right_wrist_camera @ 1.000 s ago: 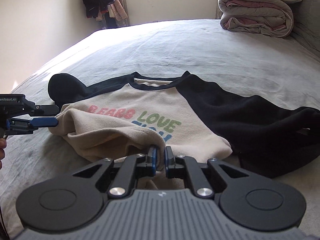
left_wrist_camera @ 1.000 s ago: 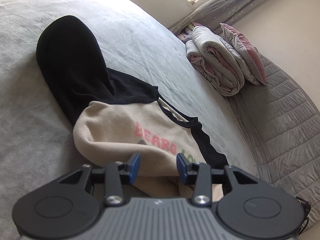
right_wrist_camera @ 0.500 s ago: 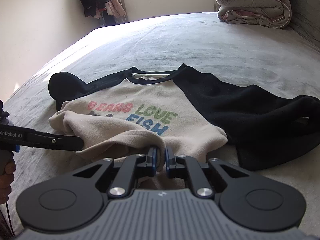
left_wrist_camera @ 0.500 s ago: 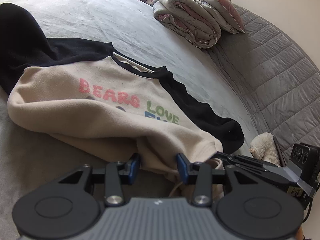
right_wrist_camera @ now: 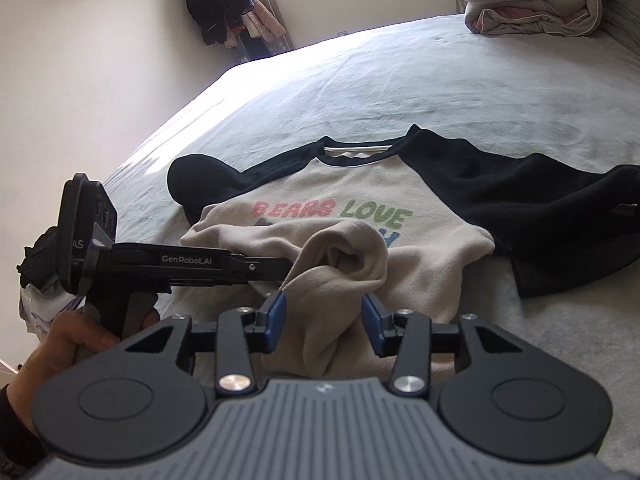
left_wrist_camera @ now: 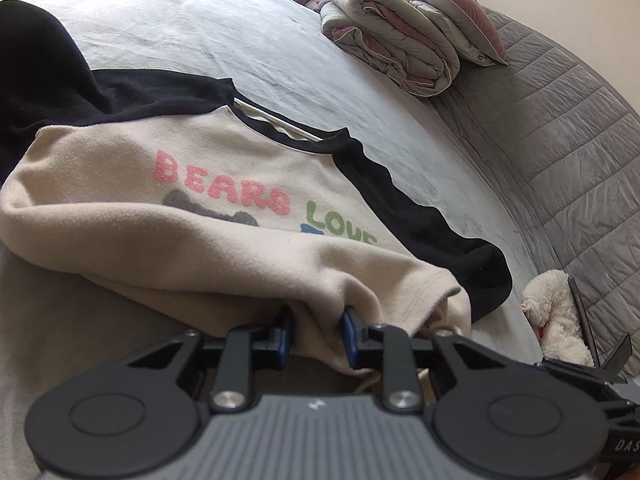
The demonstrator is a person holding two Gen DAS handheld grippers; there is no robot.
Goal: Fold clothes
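A cream sweatshirt (left_wrist_camera: 240,248) with black sleeves and "BEARS LOVE FISH" lettering lies front up on the grey bed (left_wrist_camera: 240,40). Its lower hem is bunched up at the near edge. My left gripper (left_wrist_camera: 318,332) has a fold of that cream hem between its blue pads, and the jaws are closing on it. In the right wrist view the left gripper (right_wrist_camera: 286,270) reaches in from the left, held by a hand (right_wrist_camera: 72,344). My right gripper (right_wrist_camera: 324,314) is opening around the raised fold of the sweatshirt (right_wrist_camera: 432,256), with its pads spread apart.
A folded duvet (left_wrist_camera: 400,40) and a pillow (left_wrist_camera: 448,4) sit at the head of the bed against a quilted headboard (left_wrist_camera: 560,140). A plush toy (left_wrist_camera: 556,320) lies beside the bed. Clothes hang (right_wrist_camera: 224,0) by the window. A small pile of clothes (right_wrist_camera: 40,280) is at far left.
The left gripper slid right along the hem to beside the right gripper and narrowed on the cream fabric. The right gripper, shut on the hem before, has spread its jaws and lifted slightly.
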